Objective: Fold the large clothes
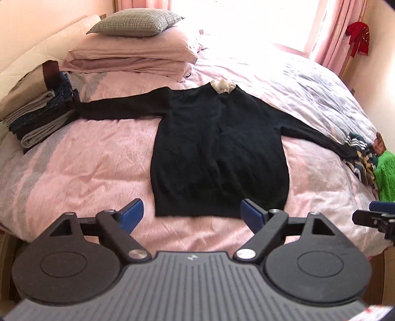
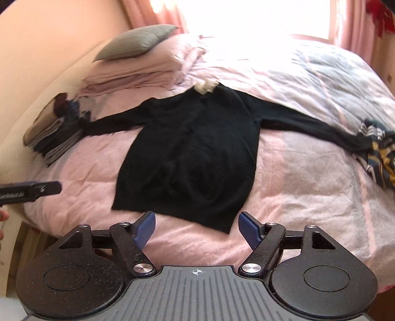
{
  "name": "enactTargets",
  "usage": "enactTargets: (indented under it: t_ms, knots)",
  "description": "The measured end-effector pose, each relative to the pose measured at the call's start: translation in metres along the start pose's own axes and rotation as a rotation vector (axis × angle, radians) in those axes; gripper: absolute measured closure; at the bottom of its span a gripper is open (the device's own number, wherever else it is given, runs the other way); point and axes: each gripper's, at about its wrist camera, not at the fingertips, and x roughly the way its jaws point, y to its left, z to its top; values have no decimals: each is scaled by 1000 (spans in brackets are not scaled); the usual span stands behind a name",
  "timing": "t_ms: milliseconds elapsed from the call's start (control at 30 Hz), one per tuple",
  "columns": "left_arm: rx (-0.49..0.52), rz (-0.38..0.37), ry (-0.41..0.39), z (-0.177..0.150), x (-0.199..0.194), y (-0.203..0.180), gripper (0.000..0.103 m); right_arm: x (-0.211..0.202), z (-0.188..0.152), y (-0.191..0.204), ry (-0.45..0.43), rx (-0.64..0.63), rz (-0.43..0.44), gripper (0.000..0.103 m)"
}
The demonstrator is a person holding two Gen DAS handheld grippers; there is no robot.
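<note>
A black long-sleeved sweater (image 1: 217, 145) (image 2: 190, 158) with a white collar (image 1: 223, 86) (image 2: 206, 87) lies flat on the pink bed, both sleeves spread out sideways. My left gripper (image 1: 192, 213) hovers open just in front of the sweater's bottom hem, nothing between its blue fingers (image 1: 132, 213). Over the hem's right corner my right gripper (image 2: 196, 228) is also open and empty. Each gripper shows at the edge of the other's view: the right one (image 1: 375, 214) and the left one (image 2: 32, 191).
A stack of folded clothes (image 1: 42, 116) (image 2: 54, 135) sits at the left sleeve's end. Unfolded patterned and green garments (image 1: 370, 163) (image 2: 380, 153) lie by the right sleeve's cuff. Pink folded bedding (image 1: 130, 56) with a grey pillow (image 1: 133, 23) lies behind. A hand (image 2: 3, 219) shows at left.
</note>
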Motion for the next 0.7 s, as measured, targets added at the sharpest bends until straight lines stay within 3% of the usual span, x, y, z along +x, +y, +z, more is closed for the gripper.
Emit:
enactTargets:
  t_ms: [267, 700]
  knots:
    - [26, 17, 5, -22, -33, -24, 17, -35, -29, 5, 15, 6, -10, 31]
    - [70, 27, -16, -32, -54, -40, 13, -55, -41, 6, -9, 3, 6, 31]
